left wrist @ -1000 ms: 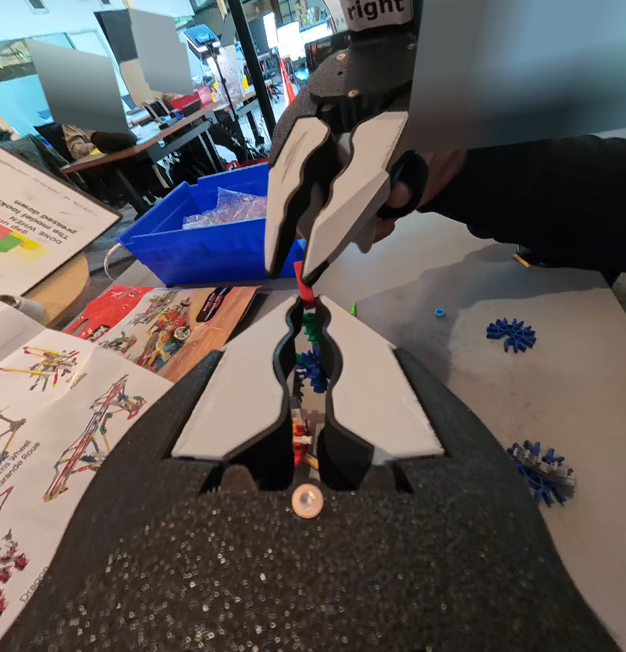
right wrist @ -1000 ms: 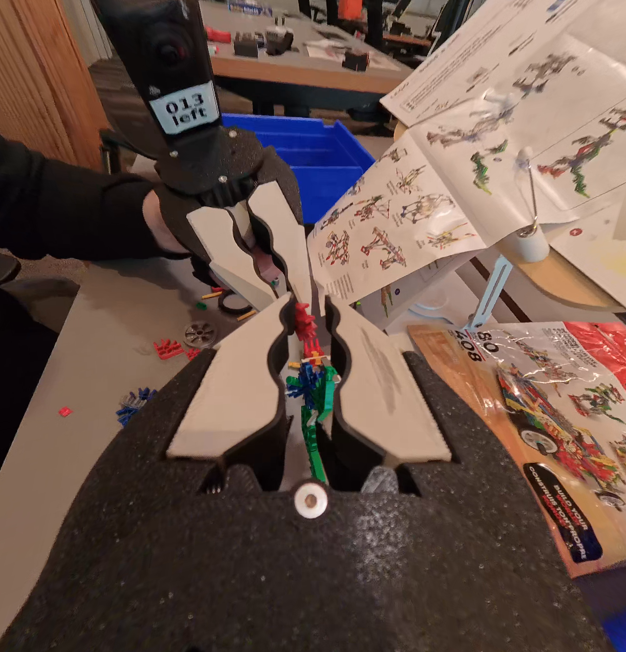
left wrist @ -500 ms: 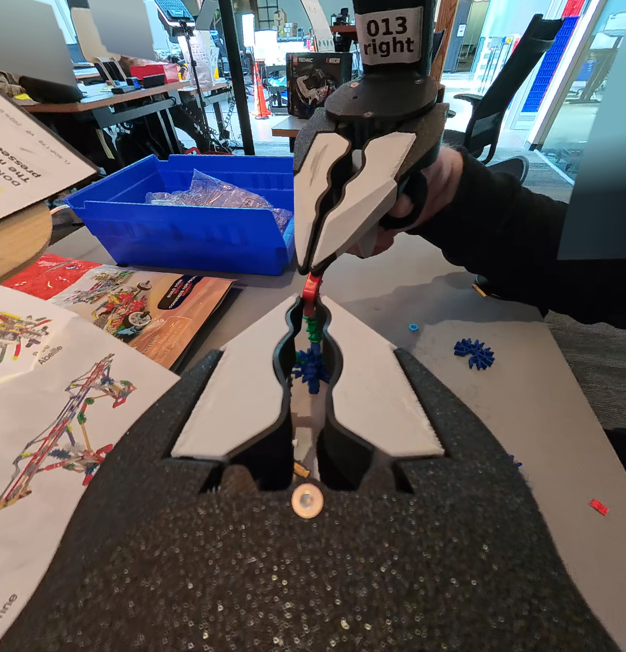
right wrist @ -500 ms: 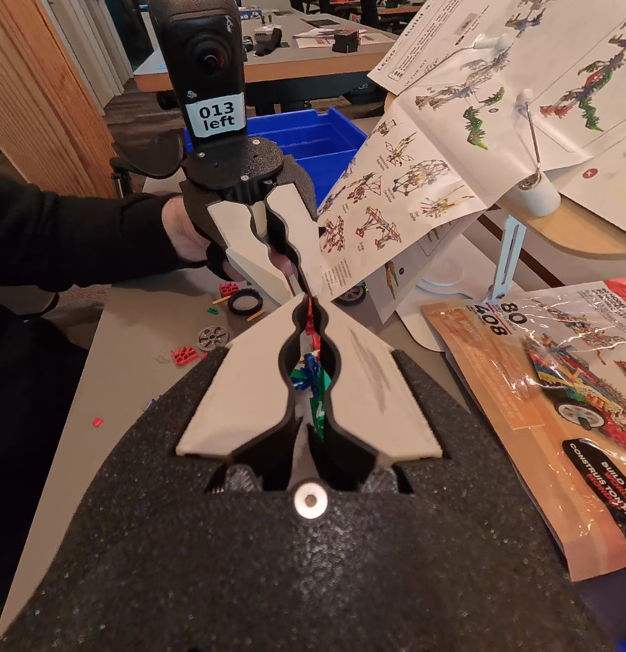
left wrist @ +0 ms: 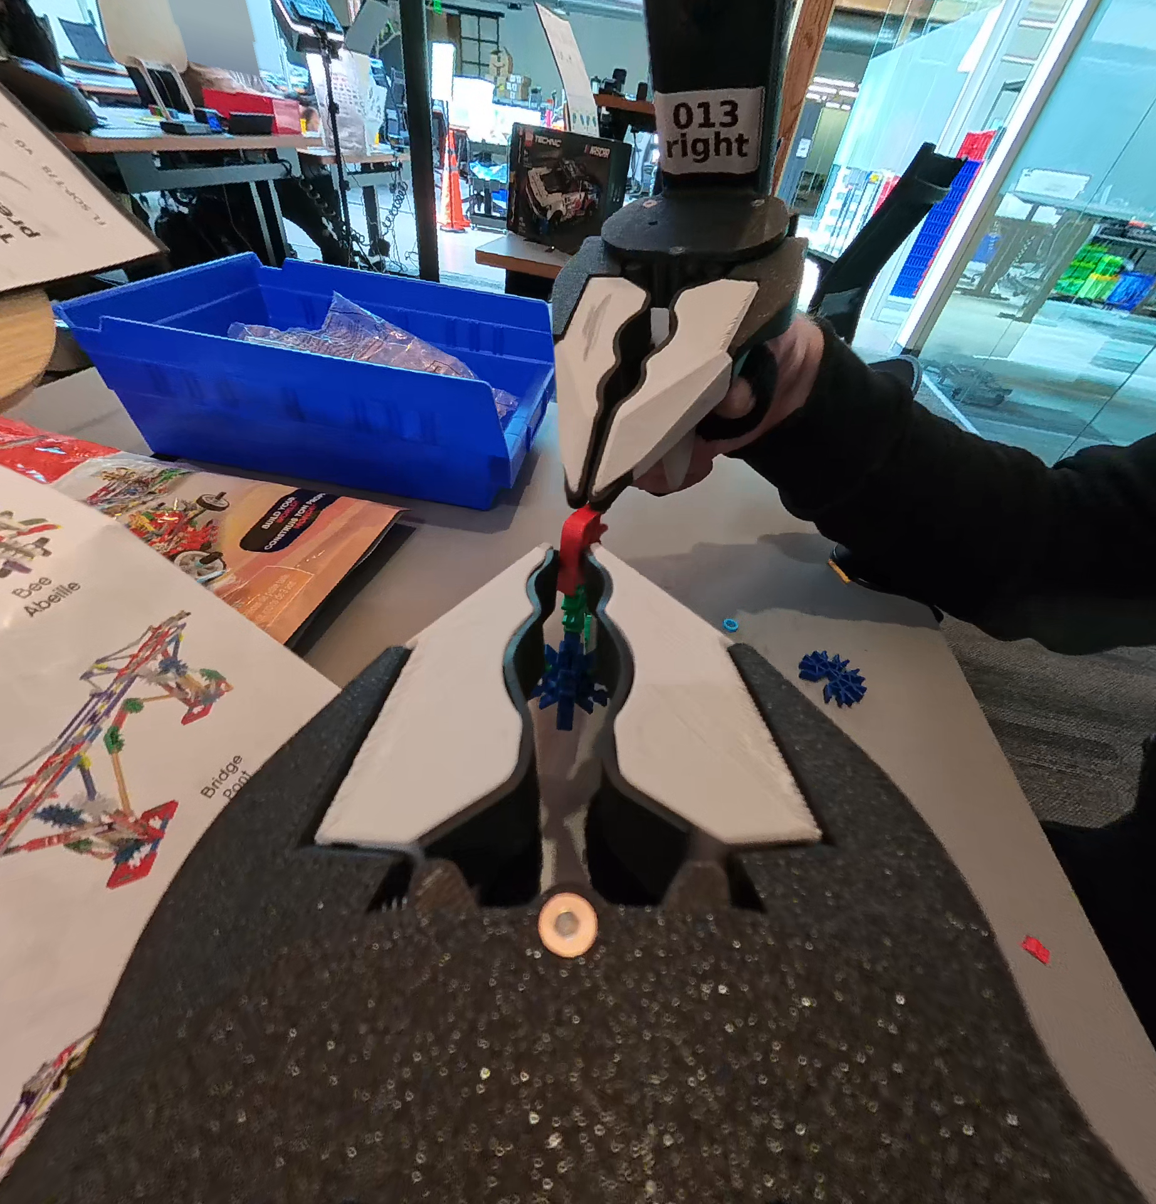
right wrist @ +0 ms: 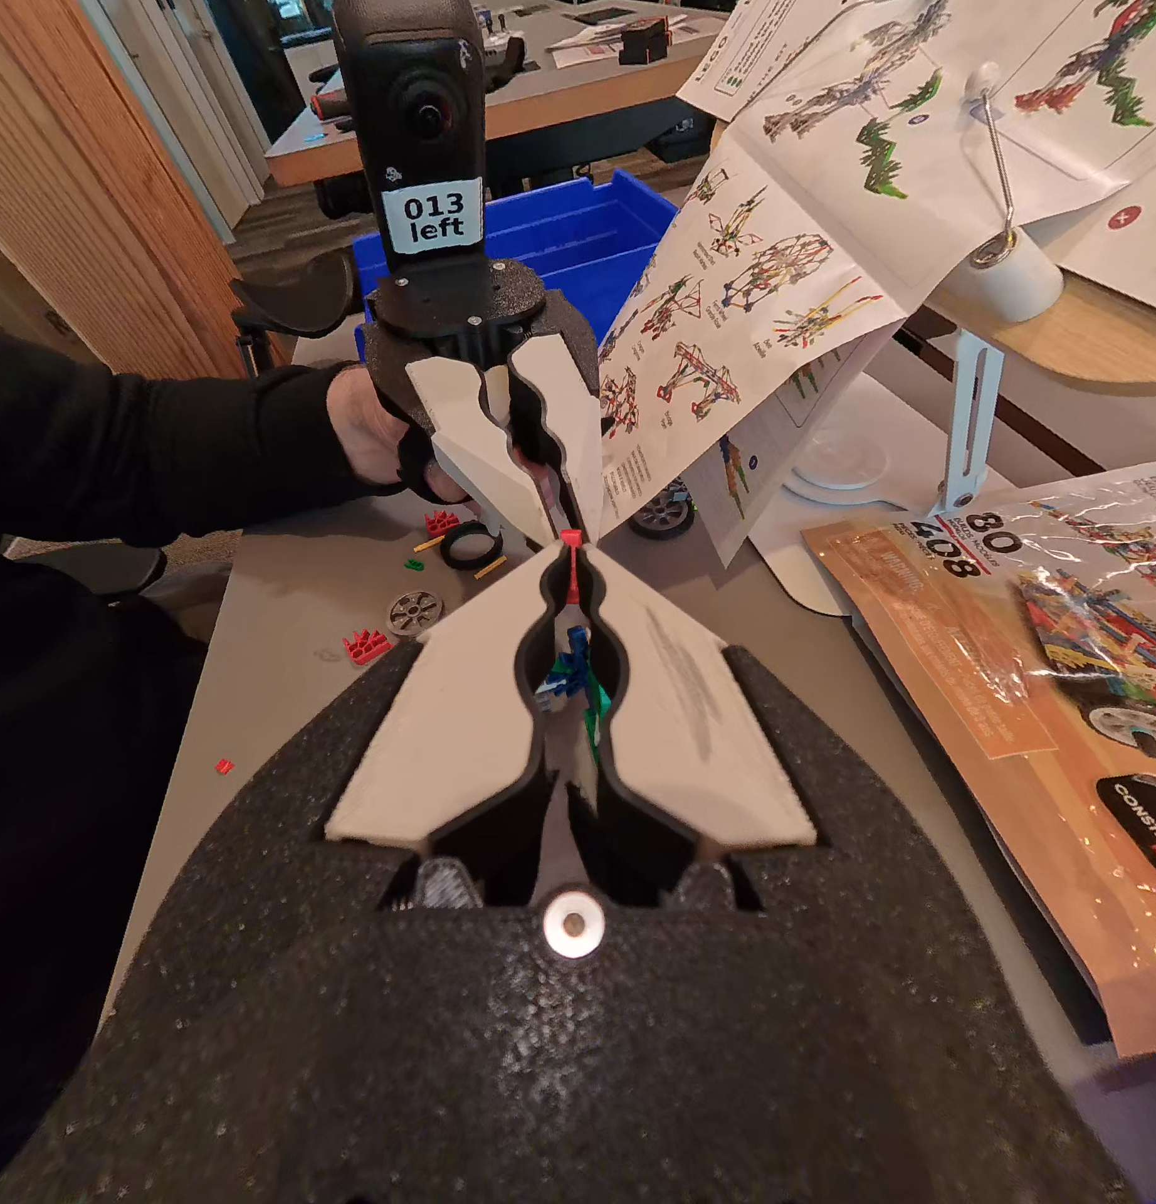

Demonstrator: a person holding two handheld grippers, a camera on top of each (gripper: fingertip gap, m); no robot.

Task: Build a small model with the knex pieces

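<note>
Left gripper (left wrist: 570, 554) and right gripper (left wrist: 587, 505), tip to tip, both clench one red connector (left wrist: 577, 544) between them.

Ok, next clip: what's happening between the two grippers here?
A person holds both grippers tip to tip above a grey table. The left gripper is shut on a small assembly of red, green and blue plastic construction pieces; the right gripper pinches its red end from the far side. Loose parts lie around: a blue snowflake-shaped connector, a black rubber tyre ring, a grey wheel hub. A blue plastic bin stands behind.
</note>
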